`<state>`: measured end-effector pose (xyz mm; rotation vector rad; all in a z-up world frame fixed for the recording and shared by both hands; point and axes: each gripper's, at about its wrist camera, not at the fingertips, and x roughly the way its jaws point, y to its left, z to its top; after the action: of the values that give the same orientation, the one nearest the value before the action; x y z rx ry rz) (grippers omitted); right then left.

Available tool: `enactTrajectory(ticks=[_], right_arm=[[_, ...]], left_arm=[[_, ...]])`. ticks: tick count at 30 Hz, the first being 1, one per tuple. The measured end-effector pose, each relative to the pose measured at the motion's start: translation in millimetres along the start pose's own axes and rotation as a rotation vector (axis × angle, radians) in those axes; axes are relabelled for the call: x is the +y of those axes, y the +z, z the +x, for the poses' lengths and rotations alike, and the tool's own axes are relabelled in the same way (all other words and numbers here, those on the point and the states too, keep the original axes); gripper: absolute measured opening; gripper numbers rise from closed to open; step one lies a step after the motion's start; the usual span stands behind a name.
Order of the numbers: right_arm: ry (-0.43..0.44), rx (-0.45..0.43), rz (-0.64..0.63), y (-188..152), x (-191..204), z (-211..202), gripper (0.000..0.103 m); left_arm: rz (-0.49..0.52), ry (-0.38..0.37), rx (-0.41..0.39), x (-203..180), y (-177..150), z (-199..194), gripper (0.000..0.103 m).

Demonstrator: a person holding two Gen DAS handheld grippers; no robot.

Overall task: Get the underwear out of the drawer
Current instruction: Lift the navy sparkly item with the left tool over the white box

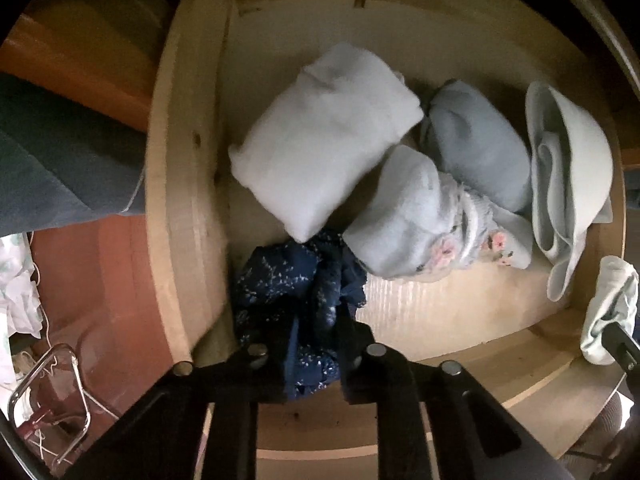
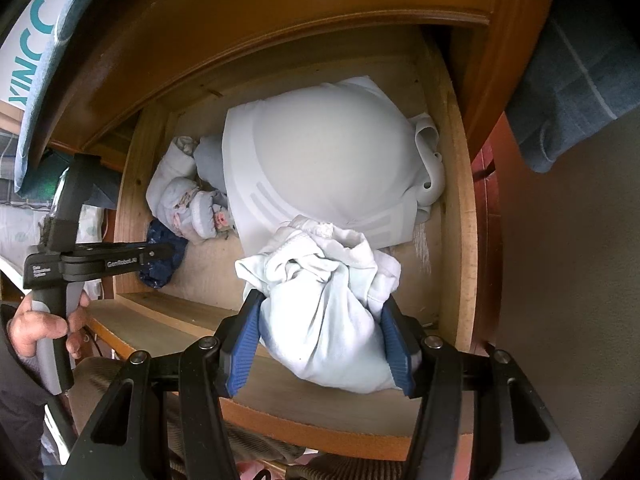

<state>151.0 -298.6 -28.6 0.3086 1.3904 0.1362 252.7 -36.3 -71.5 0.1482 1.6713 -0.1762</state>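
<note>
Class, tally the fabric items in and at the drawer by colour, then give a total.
Dark navy patterned: 1, the crumpled cloth
White: 2, the folded bundle and the bunched garment
Pale blue-grey: 3, the floral-trimmed roll, plain roll and moulded bra
Total: 6

Left hand-held gripper point(image 1: 312, 354) points straight down, clamped tight; right hand-held gripper point(image 2: 320, 344) grips, steeply tilted.

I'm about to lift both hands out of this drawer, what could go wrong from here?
The left claw pinches only an edge of the navy underwear, so it may slip free. The pale bundle in the right claw bulges between the pads and trails loose folds, which might snag the padded bra.
</note>
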Motion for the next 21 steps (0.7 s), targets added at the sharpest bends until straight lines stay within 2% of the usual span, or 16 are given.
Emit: enactTrajectory(ticks=[12,21], right_arm=[[-0.009,-0.029,-0.016,-3.1,1.7,-2.4,0.053],[-0.027,-0.058,-0.027,-5.8,4.0,-10.9,0.053]], left_arm=[[-0.003,-0.061,-0.109,-7.6,-49.6,-42.4,0.01],[0.022,-0.094,-0.25,-7.4,-91.3,-99.8,0.01]])
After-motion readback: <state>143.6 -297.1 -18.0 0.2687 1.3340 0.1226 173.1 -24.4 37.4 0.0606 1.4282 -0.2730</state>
